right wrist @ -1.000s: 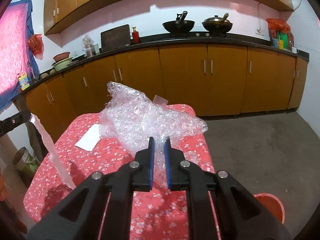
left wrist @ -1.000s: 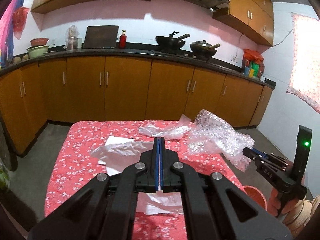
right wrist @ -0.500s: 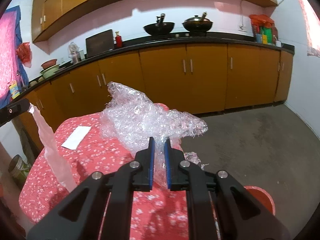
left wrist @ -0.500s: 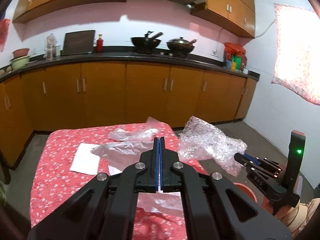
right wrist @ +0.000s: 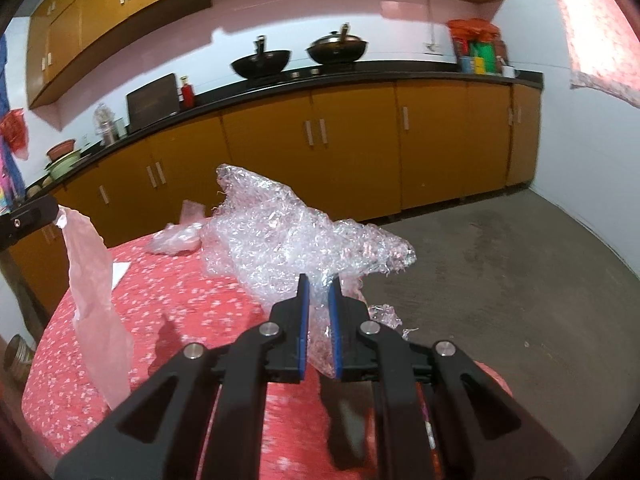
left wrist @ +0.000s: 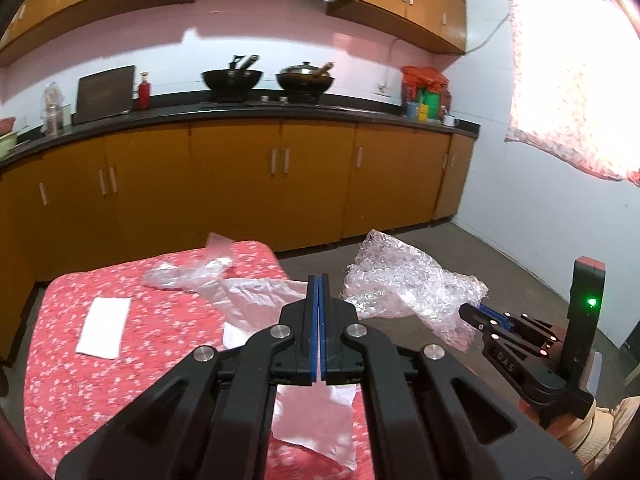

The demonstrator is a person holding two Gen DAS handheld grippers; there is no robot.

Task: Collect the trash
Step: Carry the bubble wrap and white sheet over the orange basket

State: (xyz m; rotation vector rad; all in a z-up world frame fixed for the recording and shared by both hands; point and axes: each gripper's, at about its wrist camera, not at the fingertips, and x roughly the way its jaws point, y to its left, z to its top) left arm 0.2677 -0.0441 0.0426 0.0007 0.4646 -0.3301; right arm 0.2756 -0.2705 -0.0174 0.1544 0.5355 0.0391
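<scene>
Left tool: blue-padded jaws clenched flat together on a thin, crinkled, translucent plastic sheet, which hangs below the tips and spreads ahead over the desk. In the right wrist view this same sheet dangles as a long pale strip from the black tip at the left edge.

Right tool: jaws nearly closed, grasping a crumpled wad of clear bubble wrap. The wad bulges up and ahead of the tips; a fold of it runs down between the blue pads. From the left wrist view the wad sits lifted off to the right of the left tool, past the desk edge and over the grey floor, with the right tool gripping its lower right corner.

Desk with red floral cloth lies below and left of both tools. On it, ahead-left of the left tool: a flat white paper rectangle, and farther ahead a small crumpled clear plastic bag.
</scene>
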